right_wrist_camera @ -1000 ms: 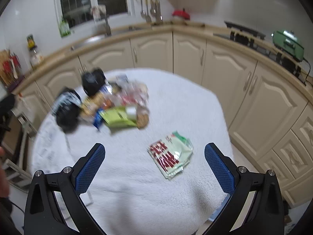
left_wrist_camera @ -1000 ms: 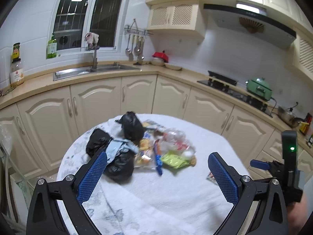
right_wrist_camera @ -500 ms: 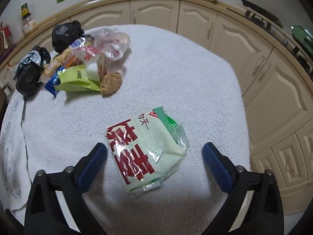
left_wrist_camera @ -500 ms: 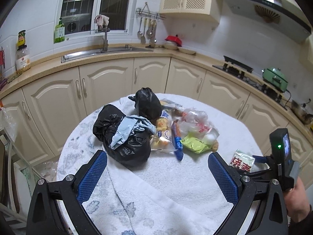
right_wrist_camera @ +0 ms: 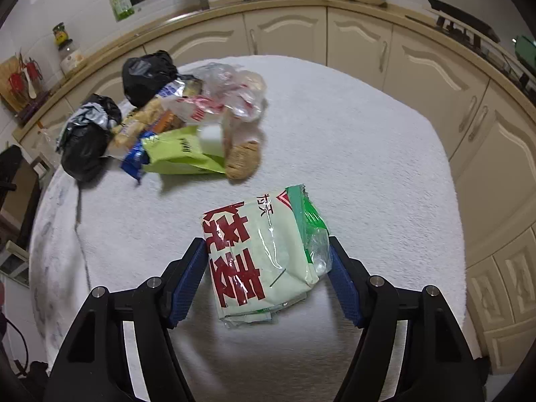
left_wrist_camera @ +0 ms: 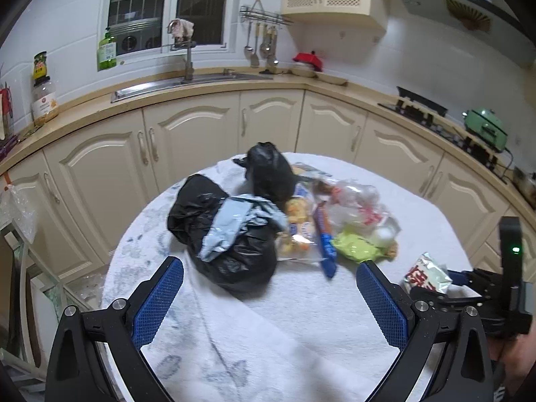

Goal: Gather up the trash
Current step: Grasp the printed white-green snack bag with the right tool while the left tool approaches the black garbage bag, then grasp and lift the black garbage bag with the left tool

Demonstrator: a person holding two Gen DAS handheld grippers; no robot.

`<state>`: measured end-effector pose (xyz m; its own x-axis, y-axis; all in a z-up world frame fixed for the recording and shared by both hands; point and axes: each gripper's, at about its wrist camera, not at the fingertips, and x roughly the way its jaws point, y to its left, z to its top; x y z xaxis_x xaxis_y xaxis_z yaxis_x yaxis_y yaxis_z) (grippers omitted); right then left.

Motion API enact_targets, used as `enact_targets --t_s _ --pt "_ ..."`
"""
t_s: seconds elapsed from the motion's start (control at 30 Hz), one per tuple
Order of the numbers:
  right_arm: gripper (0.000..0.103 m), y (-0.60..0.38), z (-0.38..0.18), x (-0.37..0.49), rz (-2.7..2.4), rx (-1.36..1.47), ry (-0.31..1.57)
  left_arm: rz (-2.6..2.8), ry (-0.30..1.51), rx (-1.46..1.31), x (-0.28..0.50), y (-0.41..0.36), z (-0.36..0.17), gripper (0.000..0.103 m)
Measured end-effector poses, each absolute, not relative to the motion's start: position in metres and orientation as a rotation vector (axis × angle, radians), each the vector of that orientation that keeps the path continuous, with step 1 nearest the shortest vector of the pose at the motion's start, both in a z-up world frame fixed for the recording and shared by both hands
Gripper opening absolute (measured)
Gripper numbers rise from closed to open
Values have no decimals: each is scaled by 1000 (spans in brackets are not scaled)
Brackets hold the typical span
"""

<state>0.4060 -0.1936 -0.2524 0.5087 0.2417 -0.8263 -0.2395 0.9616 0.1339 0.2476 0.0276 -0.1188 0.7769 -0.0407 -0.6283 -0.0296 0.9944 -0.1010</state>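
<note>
Right wrist view: the pale green packet [right_wrist_camera: 264, 261], printed with large red Chinese characters, is clamped on the white tabletop [right_wrist_camera: 351, 140] by the right gripper [right_wrist_camera: 266, 278], its long axis pointing away, while the left gripper [left_wrist_camera: 269, 296] is held wide open.

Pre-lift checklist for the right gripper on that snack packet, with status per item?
1. Pale green snack packet sits between the right gripper fingers: ok.
2. Pads touching both packet edges: ok on both sides; firmness of hold: cannot tell.
3. Packet apart from the trash pile, nearest the lime-green wrapper: ok.
4. White tablecloth not caught in the fingers: cannot tell.
5. Left gripper open, holding nothing, short of the black trash bag: ok.
6. Bin or bag for drop-off: not in view, cannot tell.
</note>
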Motion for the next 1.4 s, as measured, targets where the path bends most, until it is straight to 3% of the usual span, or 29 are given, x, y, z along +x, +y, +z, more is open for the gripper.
enact_targets --t_s 0.43,0.77,1.0,1.4 --pt "72 -171 -246 418 320 55 992 27 685 -97 315 52 -142 102" --pt "72 -170 -251 423 315 56 1015 89 837 -252 394 63 -193 102" --pt "72 -174 -248 419 315 72 1007 25 818 -305 407 69 -205 82" --pt "72 -194 -223 395 286 132 931 18 671 -161 357 61 -181 80"
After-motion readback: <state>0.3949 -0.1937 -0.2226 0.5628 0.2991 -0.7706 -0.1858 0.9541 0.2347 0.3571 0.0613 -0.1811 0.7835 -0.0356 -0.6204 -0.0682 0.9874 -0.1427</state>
